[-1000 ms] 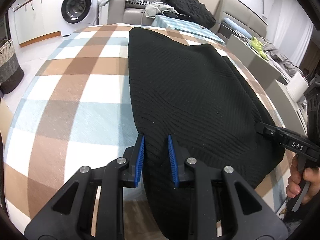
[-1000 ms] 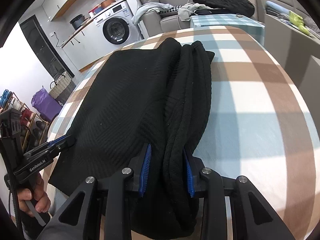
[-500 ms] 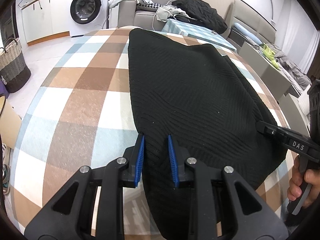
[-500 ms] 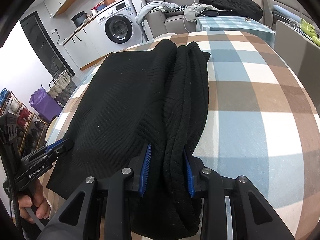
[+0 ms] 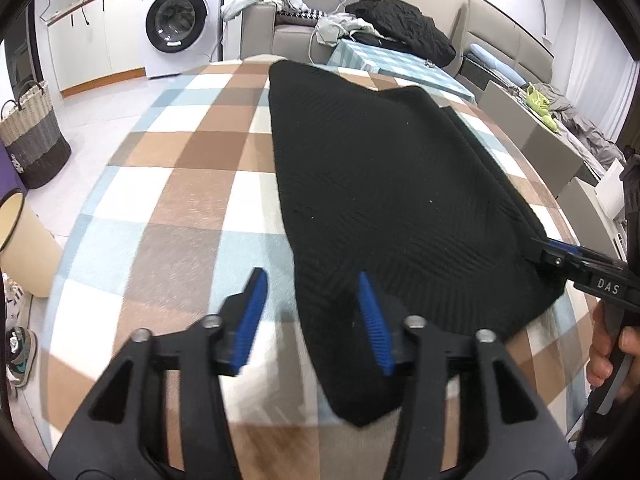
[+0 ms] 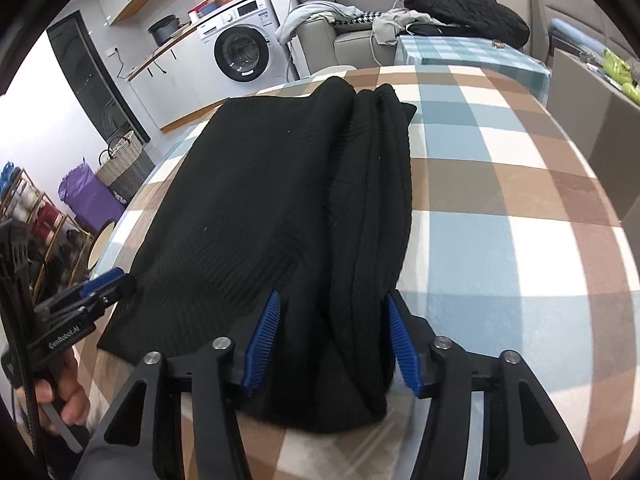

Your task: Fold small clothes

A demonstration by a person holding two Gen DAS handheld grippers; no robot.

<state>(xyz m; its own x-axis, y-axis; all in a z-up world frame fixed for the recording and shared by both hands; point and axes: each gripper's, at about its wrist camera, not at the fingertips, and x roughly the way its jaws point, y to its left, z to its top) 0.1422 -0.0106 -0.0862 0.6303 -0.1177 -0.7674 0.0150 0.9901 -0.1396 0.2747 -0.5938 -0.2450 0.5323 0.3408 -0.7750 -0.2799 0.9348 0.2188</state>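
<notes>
A black ribbed knit garment [image 5: 392,200] lies folded lengthwise on the checked table [image 5: 188,200]; its near end hangs over the front edge. My left gripper [image 5: 312,312] is open at the garment's near left edge, with the edge lying loose between the jaws. My right gripper [image 6: 334,336] is open around the bunched folds at the garment's [image 6: 280,208] near right side, and it shows at the right of the left wrist view [image 5: 560,258]. The left gripper shows in the right wrist view [image 6: 104,286].
The checked tablecloth covers the table [image 6: 500,208]. Beyond it stand a washing machine [image 5: 180,28], a sofa with piled clothes [image 5: 396,28], a woven basket [image 5: 32,136] and a beige bin [image 5: 20,240] on the floor at left.
Both grippers have opened and let go of the garment's near edge. The garment has settled onto the table, and both views have pulled back and up slightly.
</notes>
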